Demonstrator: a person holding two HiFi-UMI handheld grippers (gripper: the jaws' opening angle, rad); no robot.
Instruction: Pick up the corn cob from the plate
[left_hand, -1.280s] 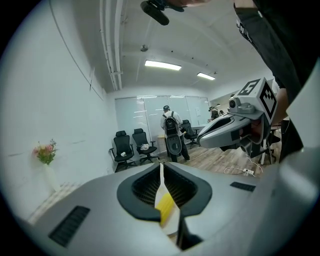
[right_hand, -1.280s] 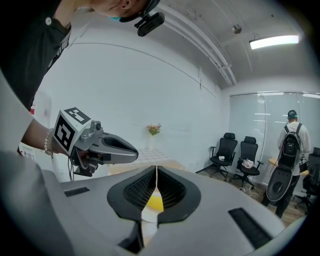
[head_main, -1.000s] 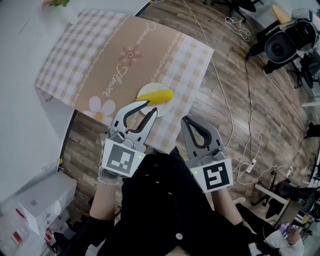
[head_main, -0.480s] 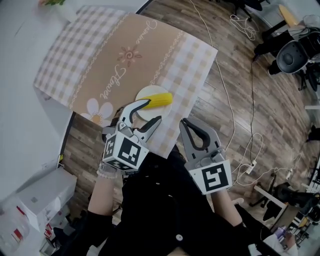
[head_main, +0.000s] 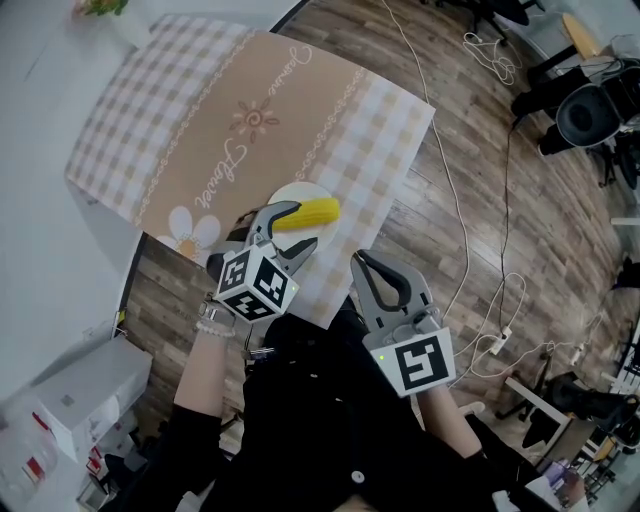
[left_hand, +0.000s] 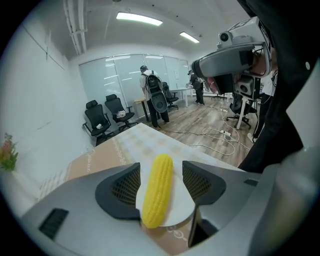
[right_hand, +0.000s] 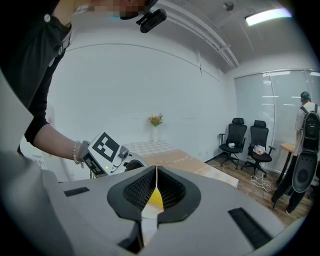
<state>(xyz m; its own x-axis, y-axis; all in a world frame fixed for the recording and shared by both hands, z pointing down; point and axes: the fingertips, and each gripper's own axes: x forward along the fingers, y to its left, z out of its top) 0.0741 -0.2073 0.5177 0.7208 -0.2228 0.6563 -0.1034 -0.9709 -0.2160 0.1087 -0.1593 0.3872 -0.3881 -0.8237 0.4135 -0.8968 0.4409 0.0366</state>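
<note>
Left gripper (left_hand: 160, 172) with jaws opening wide around the yellow corn cob (left_hand: 157, 192), pads clear of it either side, white plate (left_hand: 180, 202) beneath, right gripper (right_hand: 156, 174) alongside, pinched closed, empty

The left gripper (head_main: 304, 224) hides part of the plate (head_main: 293, 191).

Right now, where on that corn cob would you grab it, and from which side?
Across the middle of the corn cob, from its near end along its length. It lies on the plate, long and round, so jaws fit its sides. The left hand-held gripper, jaws opening, straddles it without touching.
</note>
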